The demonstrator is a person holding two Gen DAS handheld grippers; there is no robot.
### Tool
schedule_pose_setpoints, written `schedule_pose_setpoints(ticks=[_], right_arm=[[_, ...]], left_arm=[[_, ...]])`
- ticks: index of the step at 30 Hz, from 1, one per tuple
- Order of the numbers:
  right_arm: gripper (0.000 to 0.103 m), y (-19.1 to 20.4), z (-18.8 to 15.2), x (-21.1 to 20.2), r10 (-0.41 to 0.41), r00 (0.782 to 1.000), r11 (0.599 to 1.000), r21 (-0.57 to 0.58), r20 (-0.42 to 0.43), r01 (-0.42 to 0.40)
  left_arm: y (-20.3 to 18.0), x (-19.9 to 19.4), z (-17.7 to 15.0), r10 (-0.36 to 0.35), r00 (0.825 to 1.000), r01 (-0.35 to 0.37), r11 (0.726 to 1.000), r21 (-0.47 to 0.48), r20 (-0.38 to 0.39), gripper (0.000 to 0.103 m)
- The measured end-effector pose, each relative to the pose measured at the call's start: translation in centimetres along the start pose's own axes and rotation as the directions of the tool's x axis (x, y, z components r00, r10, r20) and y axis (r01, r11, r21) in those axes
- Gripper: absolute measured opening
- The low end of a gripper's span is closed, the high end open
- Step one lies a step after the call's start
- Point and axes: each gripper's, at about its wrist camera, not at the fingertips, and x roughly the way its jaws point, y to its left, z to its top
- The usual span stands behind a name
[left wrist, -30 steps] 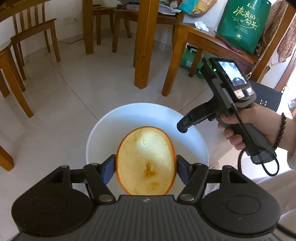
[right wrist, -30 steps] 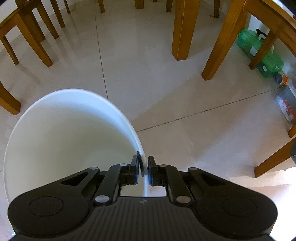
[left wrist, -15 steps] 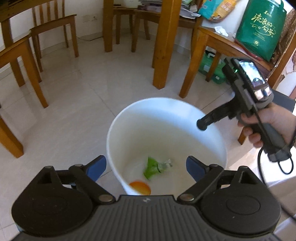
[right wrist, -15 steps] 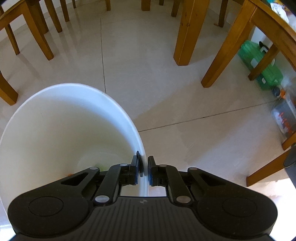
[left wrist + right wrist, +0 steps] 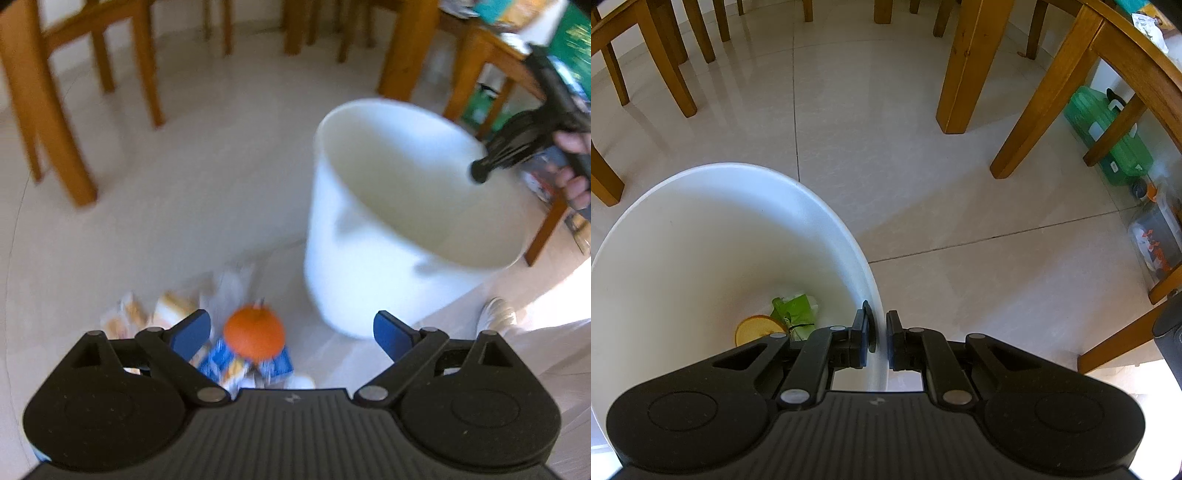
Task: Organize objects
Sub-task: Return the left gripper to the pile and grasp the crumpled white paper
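A white bucket [image 5: 373, 266] stands on the tiled floor; my right gripper [image 5: 878, 334] is shut on its rim [image 5: 875, 295]. Inside the bucket lie an orange peel half [image 5: 759, 328] and a green wrapper [image 5: 796, 306]. My left gripper [image 5: 291, 330] is open with nothing between its blue pads [image 5: 192, 330]. It hangs over a blurred pile of litter left of the bucket: an orange peel dome [image 5: 254, 334] on blue-and-white packets [image 5: 225, 363], with pale wrappers [image 5: 173, 310] beside them. The right gripper [image 5: 517, 147] and the hand holding it show at the far right of the left wrist view.
Wooden chair and table legs [image 5: 960, 74] ring the open floor. A green plastic case [image 5: 1108, 144] and a clear box [image 5: 1156, 240] sit under the table at right. A white shoe [image 5: 495, 317] is near the bucket.
The left gripper let the orange peel half fall into the bucket, opened wide, then swung left and down to the litter pile. The right gripper kept its hold on the rim.
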Motion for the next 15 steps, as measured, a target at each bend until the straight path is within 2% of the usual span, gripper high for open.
schedule_pose_setpoints(ticks=[5,8,12,15], right_arm=[[0.012,0.1,-0.1,0.0,-0.005,1.0,1.0,-0.006,0.004,0.005],[0.012,0.1,-0.1,0.0,-0.004,1.0,1.0,-0.005,0.004,0.004],[0.012,0.2,-0.1,0.0,-0.006,1.0,1.0,-0.005,0.004,0.006],[0.012,0.2,-0.1,-0.1,-0.01,1.0,1.0,-0.008,0.004,0.01]], left_arm=[[1.8,2.8,-4.5,-0.009,0.999,0.007,0.997,-0.076,-0.035,0.095],[2.5,5.3,-7.5,-0.023,0.998,0.018,0.997,-0.077,-0.067,0.095],[3.2,8.8,-11.0,-0.009,0.99,-0.004,0.996,-0.09,-0.141,0.095],[3.3,10.8,-12.6,-0.006,0.989,-0.008,0.996,-0.089,-0.15,0.095]])
